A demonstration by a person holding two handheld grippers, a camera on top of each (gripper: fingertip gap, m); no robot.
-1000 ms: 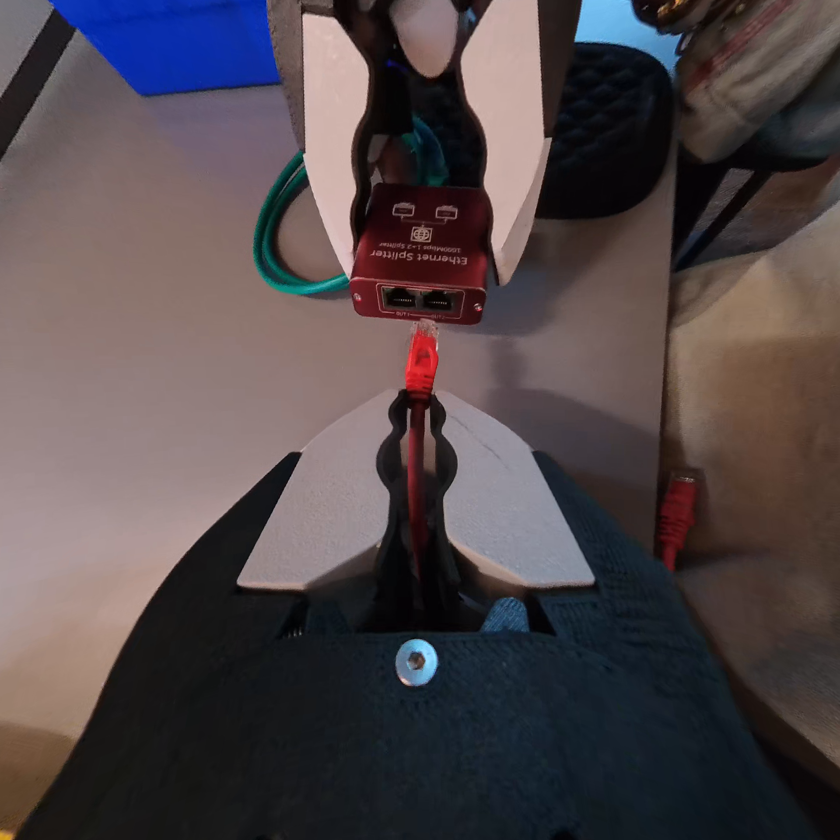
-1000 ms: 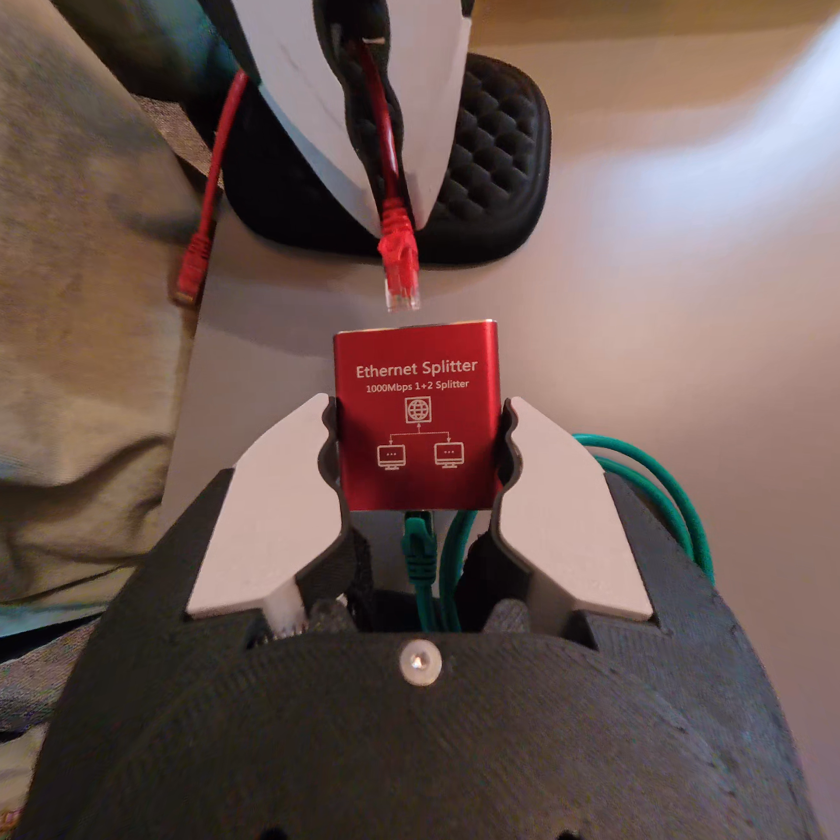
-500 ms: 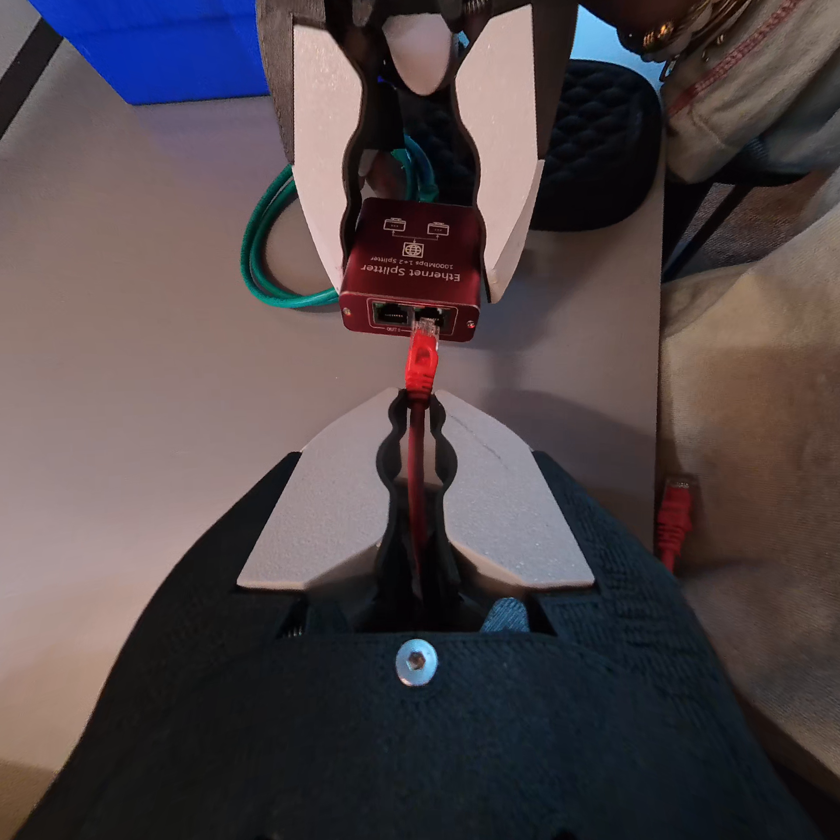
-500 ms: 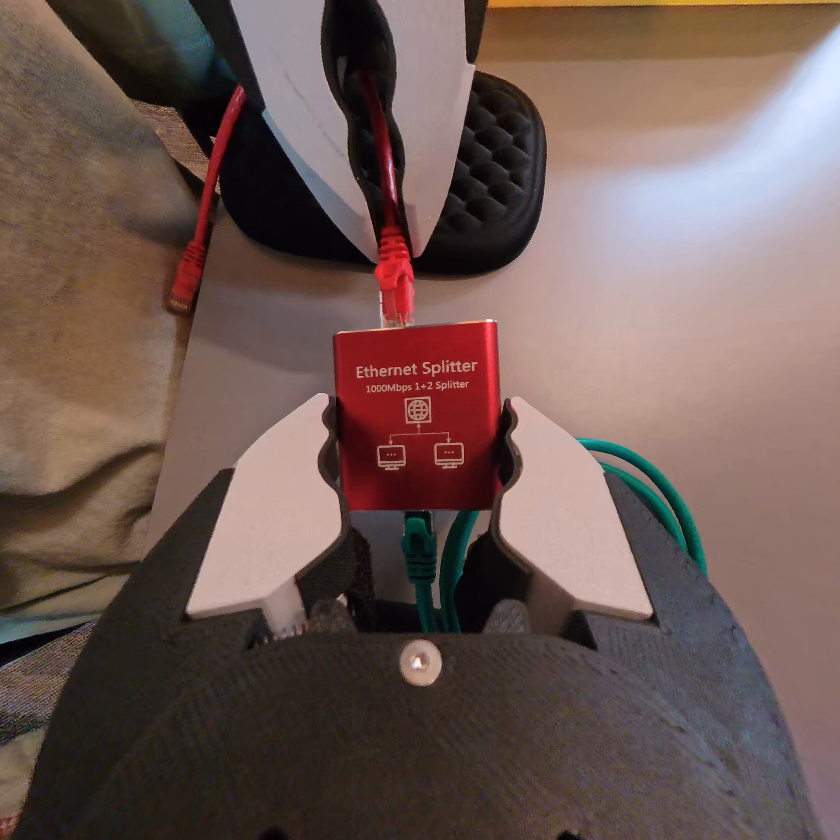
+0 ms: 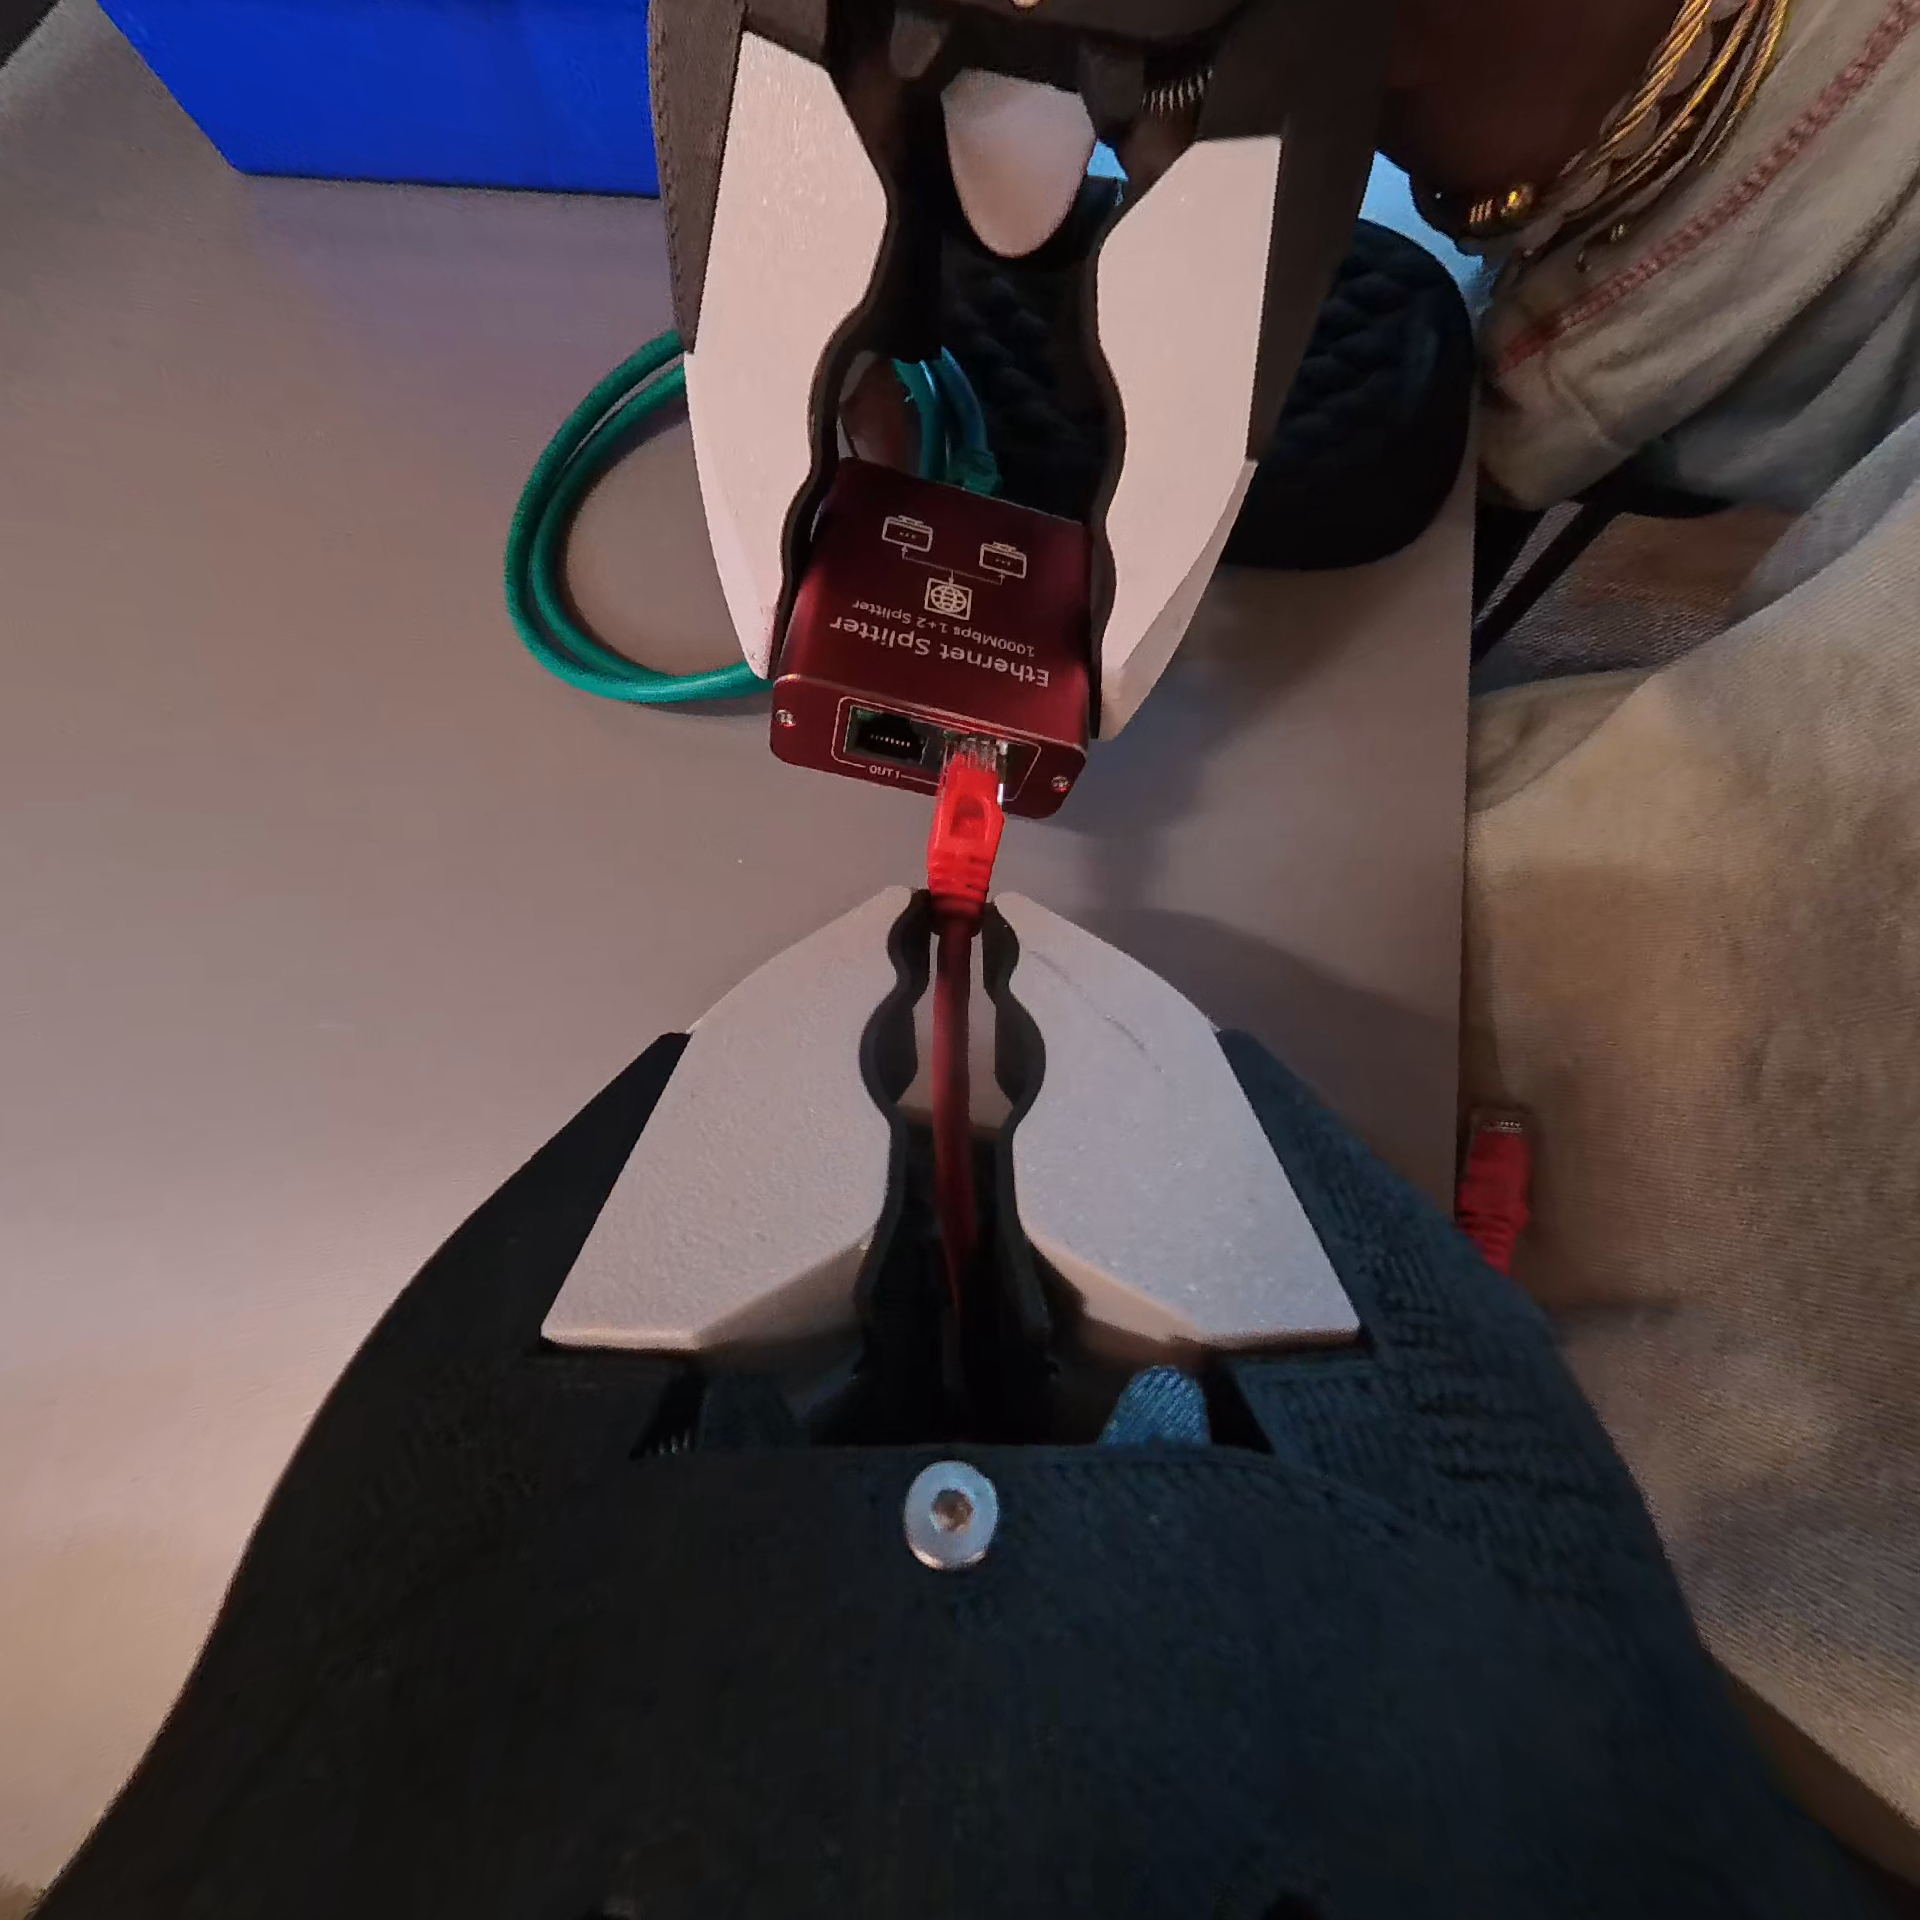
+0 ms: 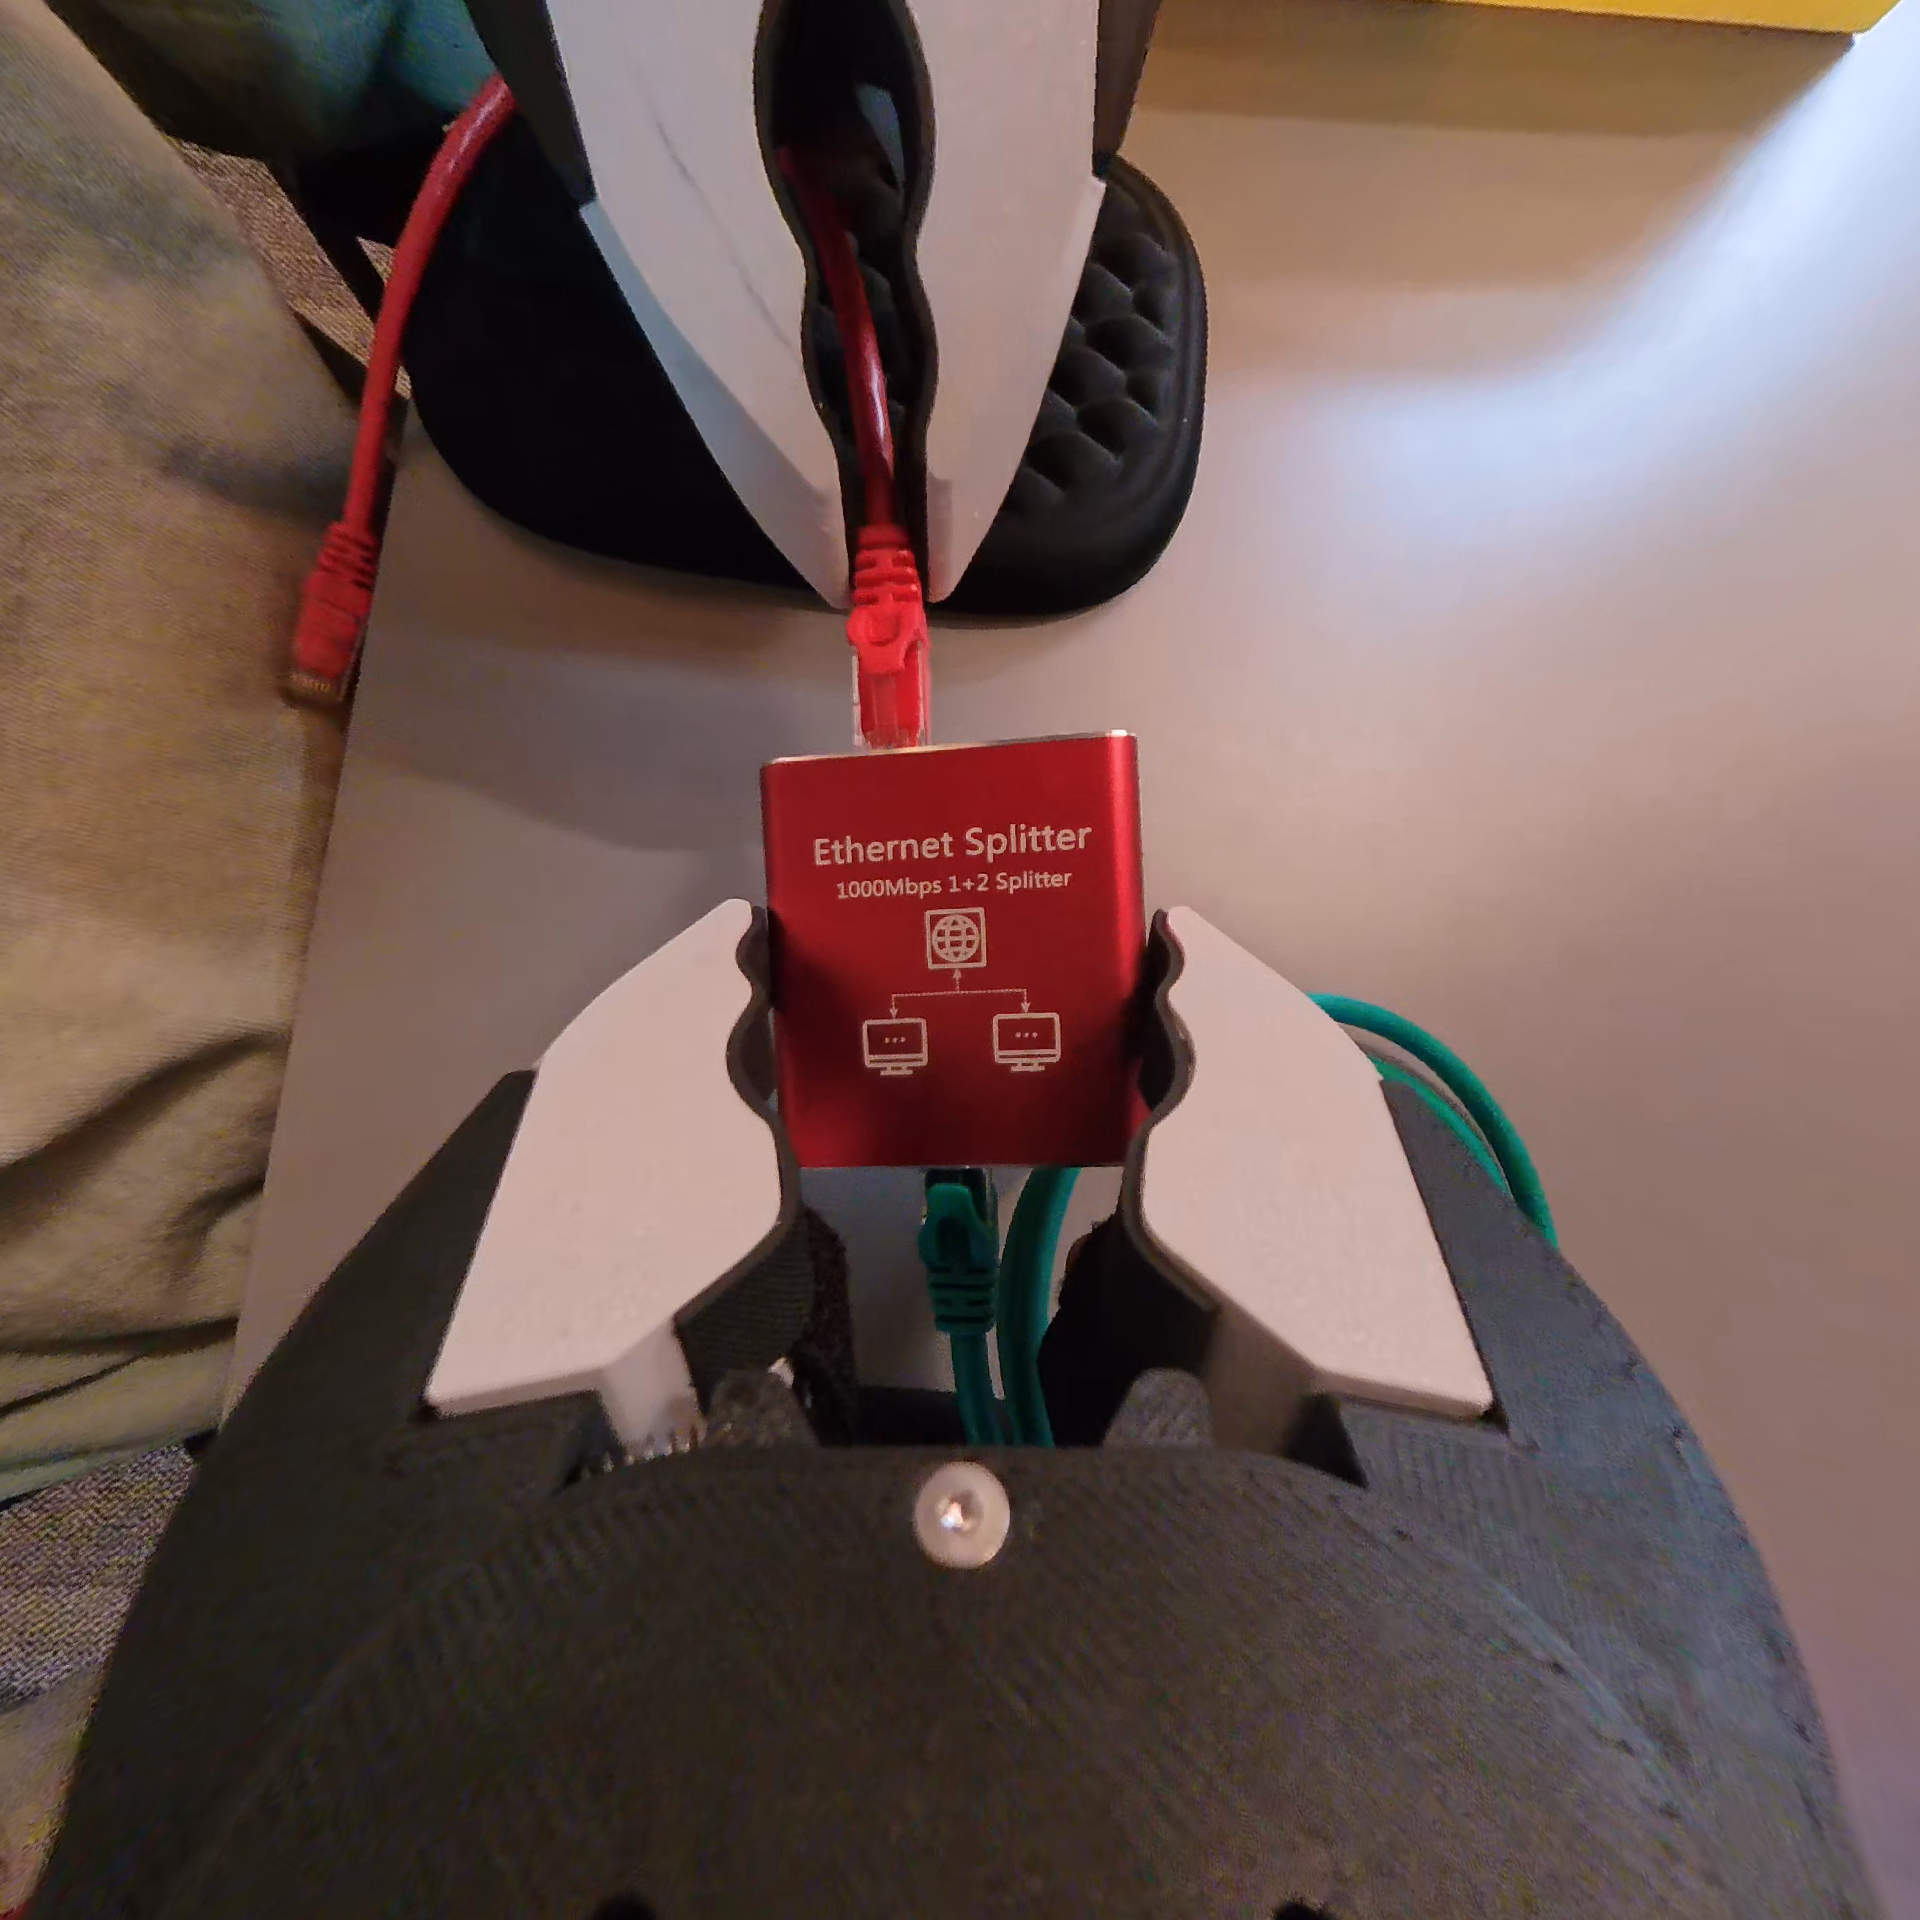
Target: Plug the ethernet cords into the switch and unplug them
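My right gripper (image 6: 956, 925) is shut on the small red switch box (image 6: 951, 956) and holds it above the grey table; the box also shows in the left wrist view (image 5: 935, 613). A green cord (image 6: 956, 1268) is plugged into the box's near side. My left gripper (image 5: 956, 904) is shut on the red cord (image 5: 966, 831) just behind its plug. The plug's clear tip sits in the right-hand port of the box's front face. The left-hand port (image 5: 888, 740) is open. From the right wrist view the red plug (image 6: 888, 665) meets the box's far edge.
The red cord's other plug (image 6: 327, 623) hangs at the table's edge by beige cloth (image 6: 135, 727). A black padded pad (image 6: 1122, 436) lies behind the left gripper. The green cord loops (image 5: 582, 582) on the table. A blue box (image 5: 395, 94) stands at the far side. My hands' fingertips stand some 5 cm from each other.
The red plug and the switch box have closed together: a second ago the plug was a short gap from the box, now its tip is in the right-hand port. Both grips are unchanged.
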